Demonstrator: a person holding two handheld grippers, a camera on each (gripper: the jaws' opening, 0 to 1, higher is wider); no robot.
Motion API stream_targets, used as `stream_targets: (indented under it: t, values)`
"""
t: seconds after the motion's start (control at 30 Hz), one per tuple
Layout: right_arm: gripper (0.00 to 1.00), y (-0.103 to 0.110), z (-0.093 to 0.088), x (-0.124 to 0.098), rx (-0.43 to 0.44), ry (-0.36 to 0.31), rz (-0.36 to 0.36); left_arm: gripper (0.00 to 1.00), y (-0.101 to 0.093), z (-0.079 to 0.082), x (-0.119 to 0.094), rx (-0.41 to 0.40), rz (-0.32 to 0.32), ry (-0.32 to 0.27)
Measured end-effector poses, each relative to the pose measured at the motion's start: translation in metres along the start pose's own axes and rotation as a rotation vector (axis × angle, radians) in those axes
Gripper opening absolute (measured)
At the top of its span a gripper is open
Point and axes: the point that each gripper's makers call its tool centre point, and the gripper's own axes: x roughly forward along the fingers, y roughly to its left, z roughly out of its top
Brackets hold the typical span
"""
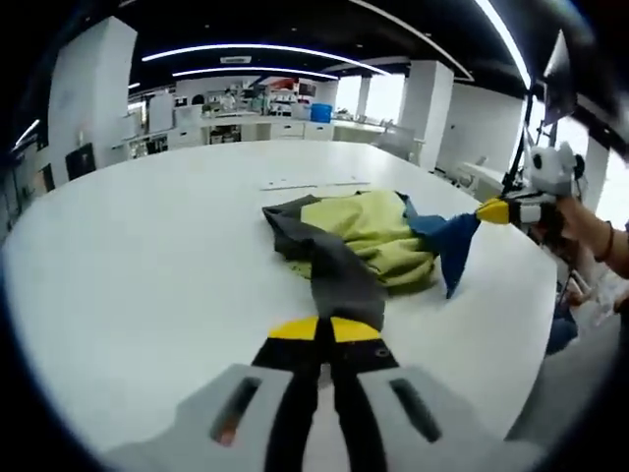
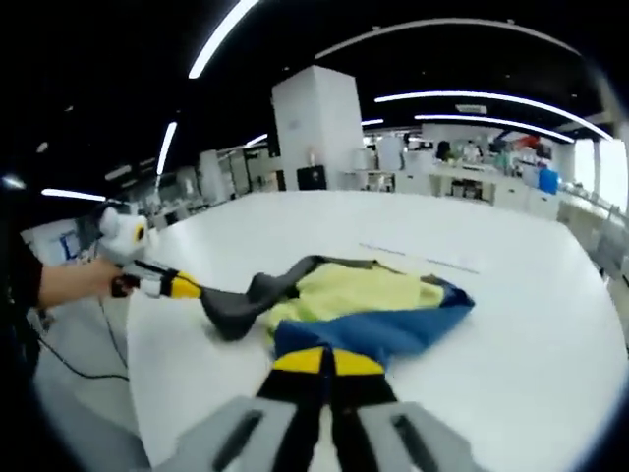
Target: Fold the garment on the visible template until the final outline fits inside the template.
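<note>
The left tool (image 1: pixel 325 329) is pinched on the grey end of the garment (image 1: pixel 369 236) — bunched yellow, grey and blue toward the white counter's (image 1: pixel 147 256) right edge — while the right tool (image 1: pixel 494 210) clamps its blue corner, lifted off that edge.

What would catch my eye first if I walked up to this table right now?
Probably the crumpled yellow, grey and blue cloth garment, lying on the big round white table and pulled from two sides. The left claw pinches its grey part, while the right claw grips the blue part. Beyond the table, bright strip lights run across a dark ceiling.
</note>
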Motion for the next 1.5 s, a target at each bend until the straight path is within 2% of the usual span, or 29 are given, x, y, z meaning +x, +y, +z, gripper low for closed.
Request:
stream_targets:
  t: [0.23, 0.4, 0.47, 0.5, 0.53, 0.7, 0.9, 1.0, 1.1, 1.23, 1.33, 1.5]
  values:
    - [0.00, -0.037, 0.003, -0.025, 0.052, -0.023, -0.102, 0.00, 0.030, -0.002, -0.009, 0.027, 0.086, 0.028]
    - [0.00, -0.060, 0.000, -0.040, 0.095, -0.030, -0.167, 0.00, 0.054, -0.001, -0.016, 0.010, 0.144, 0.027]
    - [0.00, -0.068, -0.003, -0.045, 0.121, -0.029, -0.191, 0.00, 0.064, 0.000, -0.022, -0.024, 0.185, 0.014]
    - [0.00, -0.070, -0.003, -0.047, 0.124, -0.031, -0.198, 0.00, 0.068, 0.000, -0.023, -0.029, 0.192, 0.010]
    - [0.00, -0.073, -0.004, -0.049, 0.130, -0.033, -0.206, 0.00, 0.081, -0.002, -0.028, -0.037, 0.203, 0.008]
    - [0.00, -0.086, -0.007, -0.057, 0.173, -0.044, -0.250, 0.00, 0.101, -0.004, -0.035, -0.049, 0.240, 0.009]
    - [0.00, -0.112, -0.015, -0.067, 0.275, -0.050, -0.303, 0.00, 0.117, -0.008, -0.032, -0.057, 0.273, 0.028]
    - [0.00, -0.124, -0.021, -0.072, 0.321, -0.045, -0.338, 0.00, 0.133, -0.014, -0.027, -0.047, 0.296, 0.059]
    - [0.00, -0.135, -0.029, -0.077, 0.386, -0.034, -0.378, 0.00, 0.138, -0.018, -0.024, -0.036, 0.315, 0.075]
    - [0.00, -0.145, -0.040, -0.083, 0.456, -0.036, -0.426, 0.00, 0.157, -0.024, -0.022, -0.028, 0.344, 0.108]
    - [0.00, -0.153, -0.050, -0.089, 0.499, -0.026, -0.465, 0.00, 0.155, -0.025, -0.023, -0.021, 0.362, 0.113]
    - [0.00, -0.164, -0.062, -0.094, 0.564, -0.017, -0.493, 0.00, 0.165, -0.027, -0.015, -0.002, 0.381, 0.141]
